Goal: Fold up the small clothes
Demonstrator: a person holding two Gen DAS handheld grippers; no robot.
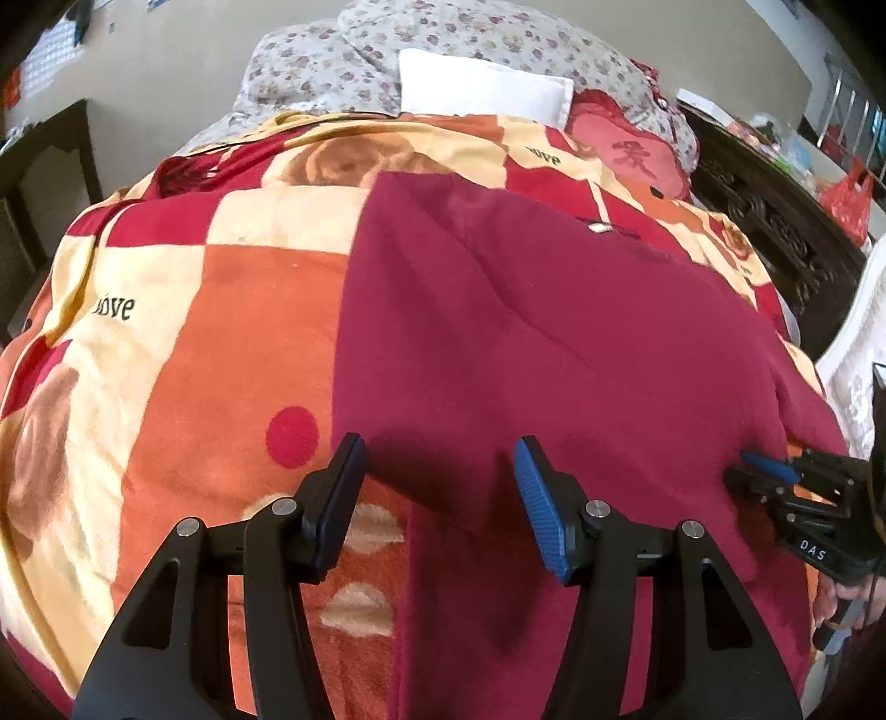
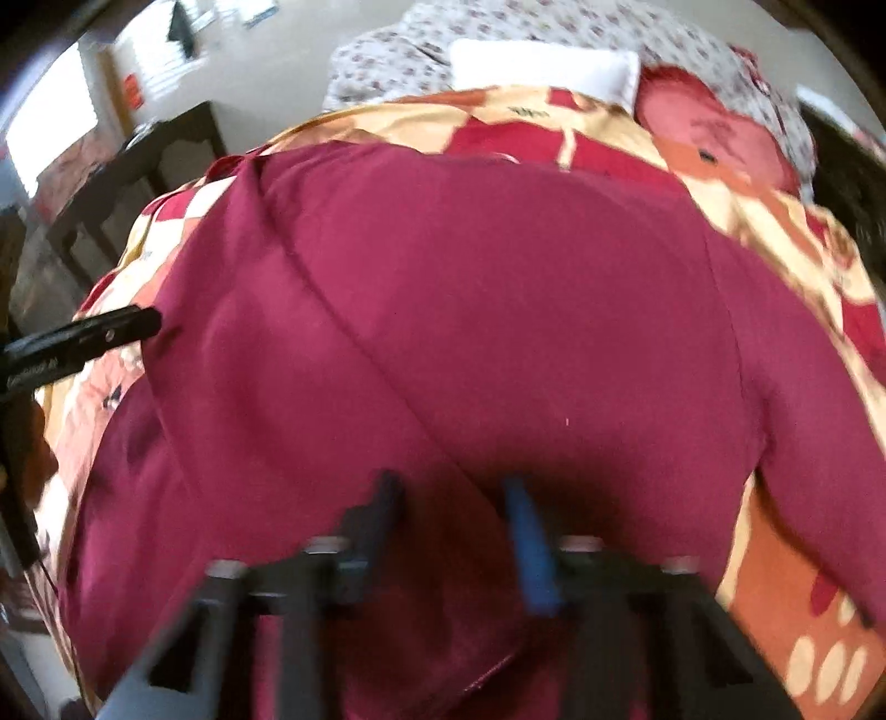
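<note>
A dark red garment (image 1: 526,332) lies spread flat on a patterned orange, red and cream blanket (image 1: 221,332). It fills most of the right wrist view (image 2: 470,310). My left gripper (image 1: 440,459) is open and empty, low over the garment's near left edge. My right gripper (image 2: 451,493) is open, just above the garment's near part, and its view is blurred. It also shows at the right of the left wrist view (image 1: 769,471), at the garment's right edge. The left gripper's finger shows at the left of the right wrist view (image 2: 111,332).
A white pillow (image 1: 487,88), a red embroidered cushion (image 1: 626,155) and a floral quilt (image 1: 443,44) lie at the far end of the bed. A dark carved headboard (image 1: 775,221) runs along the right. Dark furniture (image 2: 138,177) stands at the left.
</note>
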